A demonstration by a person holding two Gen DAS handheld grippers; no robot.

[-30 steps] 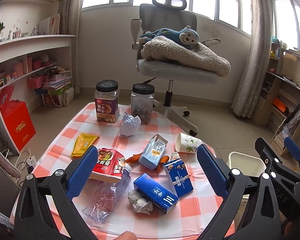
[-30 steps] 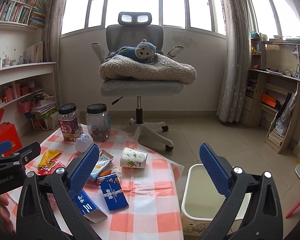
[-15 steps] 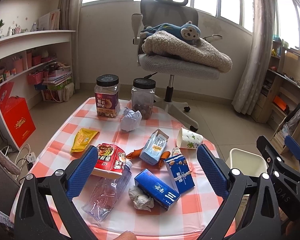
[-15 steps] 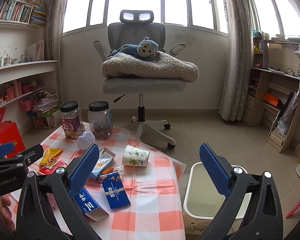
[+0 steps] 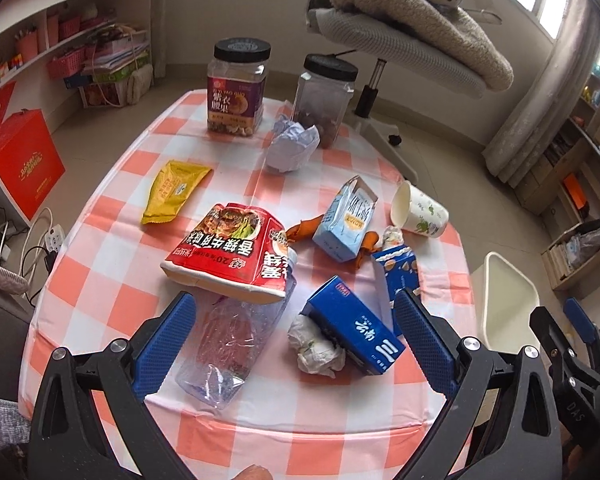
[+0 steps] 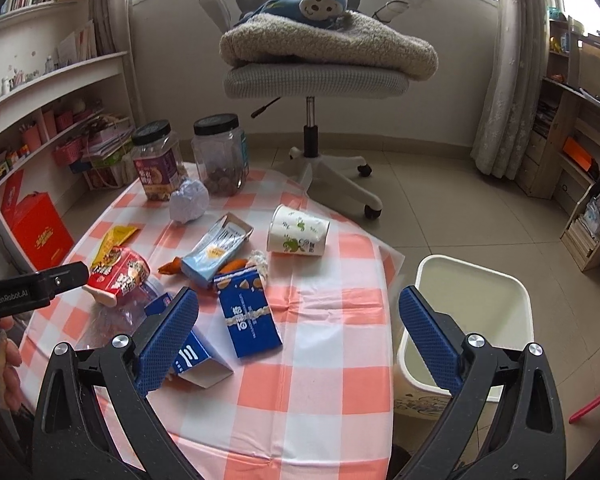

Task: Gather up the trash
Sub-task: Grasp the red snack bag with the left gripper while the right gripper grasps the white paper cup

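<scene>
Left claw [image 5: 296, 344] wide open, empty, above crushed bottle [image 5: 228, 344] & blue carton [image 5: 354, 334]; right claw [image 6: 298, 338] wide open, empty, btwn counter [image 6: 332, 384] & bin [image 6: 472, 320].

Trash lies scattered on a worktop [image 5: 112, 312] covered in a red-and-white checked cloth. Near the front edge, a crushed clear plastic bottle [image 5: 228, 344] lies on its side, with a red instant-noodle cup [image 5: 228, 252] tipped over its neck. Beside it sit a crumpled tissue [image 5: 314, 346] touching a dark blue carton [image 5: 356, 336]. Toward the right edge lie a second blue carton [image 6: 248, 316], a pale blue opened carton [image 5: 346, 220] over orange peel [image 5: 300, 230], and a paper cup [image 5: 420, 214] on its side. A yellow wrapper [image 5: 174, 192] lies flat toward the left edge; a white paper ball [image 5: 292, 148] sits near the far edge. A cream trash bin [image 6: 468, 320] stands open on the floor beside the worktop's right edge.
</scene>
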